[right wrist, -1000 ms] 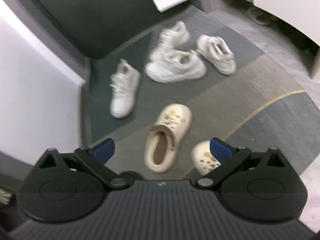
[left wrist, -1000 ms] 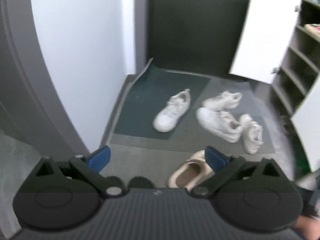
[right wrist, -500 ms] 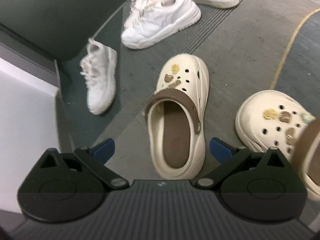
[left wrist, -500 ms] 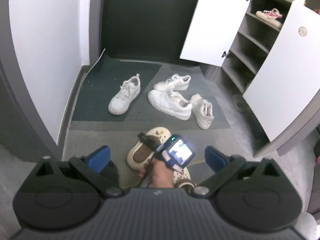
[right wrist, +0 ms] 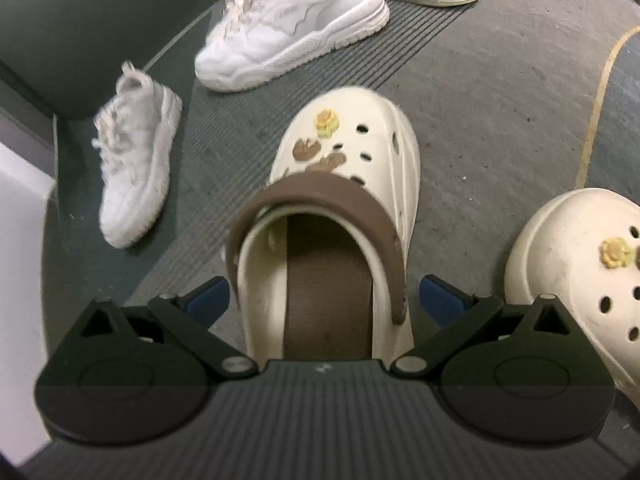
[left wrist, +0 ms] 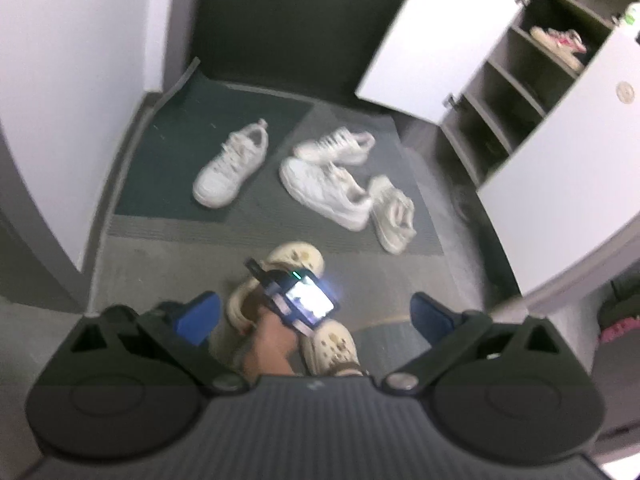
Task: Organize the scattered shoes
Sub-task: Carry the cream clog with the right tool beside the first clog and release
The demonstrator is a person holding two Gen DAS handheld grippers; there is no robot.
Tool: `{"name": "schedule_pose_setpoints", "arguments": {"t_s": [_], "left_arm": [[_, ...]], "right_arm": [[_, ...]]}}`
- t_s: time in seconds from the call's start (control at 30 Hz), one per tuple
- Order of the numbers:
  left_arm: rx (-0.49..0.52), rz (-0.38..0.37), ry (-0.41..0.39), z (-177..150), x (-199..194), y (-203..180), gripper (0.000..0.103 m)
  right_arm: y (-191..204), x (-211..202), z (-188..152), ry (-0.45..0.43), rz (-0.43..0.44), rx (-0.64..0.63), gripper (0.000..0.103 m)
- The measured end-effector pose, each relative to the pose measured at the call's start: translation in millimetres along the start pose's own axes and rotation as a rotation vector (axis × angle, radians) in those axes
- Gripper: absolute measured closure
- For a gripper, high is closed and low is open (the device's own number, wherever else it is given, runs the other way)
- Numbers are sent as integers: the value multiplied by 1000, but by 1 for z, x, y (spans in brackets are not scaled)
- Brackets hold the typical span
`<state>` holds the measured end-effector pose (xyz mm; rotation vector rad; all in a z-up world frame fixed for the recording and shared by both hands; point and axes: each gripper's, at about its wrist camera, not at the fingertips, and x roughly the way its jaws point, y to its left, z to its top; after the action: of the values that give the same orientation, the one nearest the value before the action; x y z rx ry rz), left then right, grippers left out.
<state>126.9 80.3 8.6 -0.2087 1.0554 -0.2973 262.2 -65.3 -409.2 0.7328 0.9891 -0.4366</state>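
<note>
A cream clog [right wrist: 348, 184] with a brown heel strap and charms lies on the grey floor, its heel end between the open fingers of my right gripper [right wrist: 324, 300], not pinched. Its twin clog [right wrist: 576, 280] lies to the right. Several white sneakers are scattered beyond: one at the left [right wrist: 136, 160], a chunky one [right wrist: 288, 28] behind. In the left wrist view my left gripper [left wrist: 316, 316] hangs open and high above the floor, holding nothing. Below it a hand [left wrist: 272, 344] holds the right gripper [left wrist: 298, 294] over the clog [left wrist: 296, 258]. The sneakers [left wrist: 232, 168] [left wrist: 324, 188] lie further back.
An open shoe cabinet [left wrist: 504, 92] with white doors [left wrist: 440, 32] stands at the right; a pink shoe [left wrist: 560, 42] sits on an upper shelf. A dark green mat [left wrist: 216, 128] lies by the dark door. White walls close in at the left.
My right gripper has dropped towards the left clog until the heel sits between its open fingers. My left gripper has swung right and risen, bringing the cabinet and the right hand into view.
</note>
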Motion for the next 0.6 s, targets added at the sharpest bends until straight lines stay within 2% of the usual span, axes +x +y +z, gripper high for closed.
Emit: {"name": "schedule_pose_setpoints", "arguments": {"t_s": [0.07, 0.23, 0.37, 0.47, 0.6], "left_arm": [[8, -7, 23, 0, 7, -1, 1], [21, 10, 43, -4, 19, -3, 1], [16, 38, 61, -8, 23, -1, 1], [3, 52, 56, -11, 20, 1, 1], [18, 69, 39, -16, 15, -3, 1]], "right_arm": [[3, 7, -1, -5, -3, 4, 0], [14, 23, -2, -50, -86, -33, 0], [18, 34, 2, -29, -120, -60, 0], [16, 35, 10, 17, -112, -71, 0], [11, 22, 9, 14, -85, -121, 0]]}}
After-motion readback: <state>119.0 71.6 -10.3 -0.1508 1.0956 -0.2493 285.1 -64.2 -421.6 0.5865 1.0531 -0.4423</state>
